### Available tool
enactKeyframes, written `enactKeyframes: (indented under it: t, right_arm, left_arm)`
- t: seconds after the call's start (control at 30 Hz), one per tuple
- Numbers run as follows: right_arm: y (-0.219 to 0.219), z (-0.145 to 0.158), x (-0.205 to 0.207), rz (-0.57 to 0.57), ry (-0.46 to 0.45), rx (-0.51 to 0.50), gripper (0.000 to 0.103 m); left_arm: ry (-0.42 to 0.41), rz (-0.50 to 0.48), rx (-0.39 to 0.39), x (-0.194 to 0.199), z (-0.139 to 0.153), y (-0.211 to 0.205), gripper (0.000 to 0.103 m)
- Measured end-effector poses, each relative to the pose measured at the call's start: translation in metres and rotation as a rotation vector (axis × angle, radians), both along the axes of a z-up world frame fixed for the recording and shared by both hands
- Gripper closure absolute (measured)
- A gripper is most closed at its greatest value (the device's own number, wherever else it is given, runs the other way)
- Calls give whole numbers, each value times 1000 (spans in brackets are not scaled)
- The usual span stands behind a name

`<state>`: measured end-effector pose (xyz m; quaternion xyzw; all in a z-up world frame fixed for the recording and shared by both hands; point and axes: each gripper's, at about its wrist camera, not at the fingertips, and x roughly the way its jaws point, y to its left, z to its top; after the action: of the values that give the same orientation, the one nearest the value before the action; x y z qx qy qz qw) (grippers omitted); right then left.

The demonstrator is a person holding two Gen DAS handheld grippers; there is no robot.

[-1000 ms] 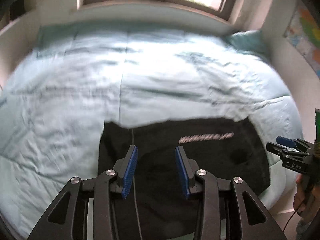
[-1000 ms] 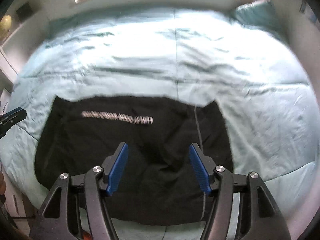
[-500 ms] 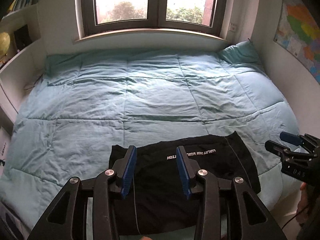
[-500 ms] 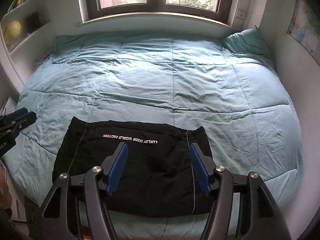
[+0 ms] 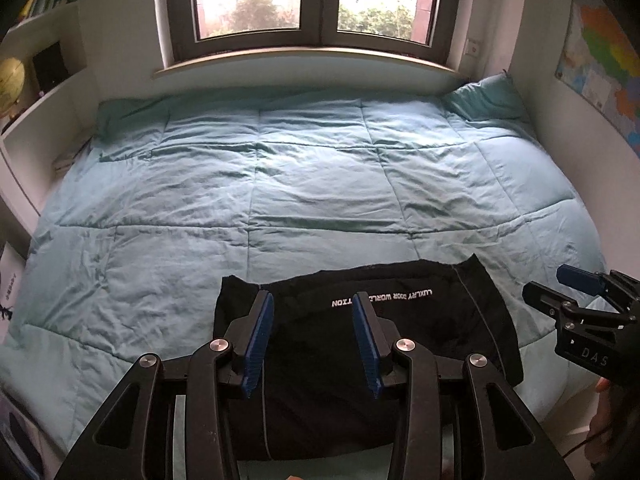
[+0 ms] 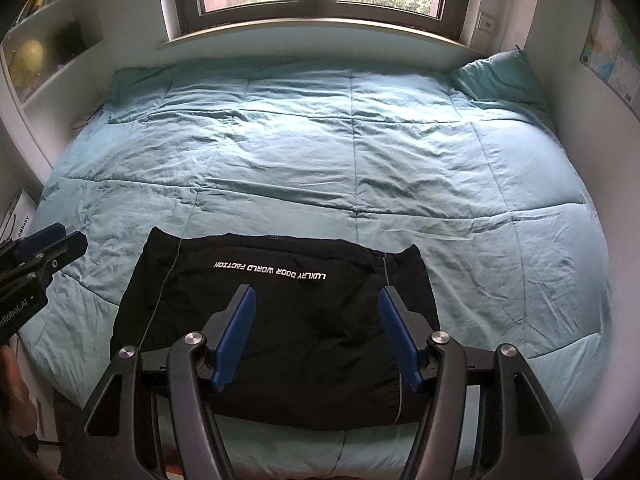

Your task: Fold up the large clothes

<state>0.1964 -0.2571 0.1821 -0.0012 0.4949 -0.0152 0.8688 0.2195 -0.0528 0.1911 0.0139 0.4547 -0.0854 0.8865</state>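
Observation:
A black garment (image 5: pixel 404 344) with white lettering lies folded flat as a rectangle on the near edge of the teal bed; it also shows in the right wrist view (image 6: pixel 280 320). My left gripper (image 5: pixel 312 340) is open and empty, held above the garment's left part. My right gripper (image 6: pixel 316 332) is open and empty, held above the garment's middle. The right gripper also shows at the right edge of the left wrist view (image 5: pixel 576 296). The left gripper shows at the left edge of the right wrist view (image 6: pixel 44 256). Neither gripper touches the cloth.
The teal quilt (image 5: pixel 300 184) covers the whole bed. A pillow (image 5: pixel 484 100) lies at the far right corner. A window (image 5: pixel 312 0) is behind the bed. Shelves with a globe (image 5: pixel 10 80) stand on the left. A map (image 5: pixel 600 64) hangs on the right wall.
Both grippers have pulled back and up from the garment, so more of the bed and window shows. The garment lies still. Both grippers stay open.

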Motion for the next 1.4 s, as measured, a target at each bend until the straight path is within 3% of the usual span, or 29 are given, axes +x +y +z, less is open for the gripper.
enactKeyframes:
  t: [0.73, 1.4]
  right_arm:
    - [0, -5, 16, -17, 14, 52, 37]
    - [1, -12, 19, -14, 32, 74, 37]
  left_arm:
    - [67, 9, 42, 7, -19, 4, 61]
    - [73, 1, 73, 13, -25, 5, 61]
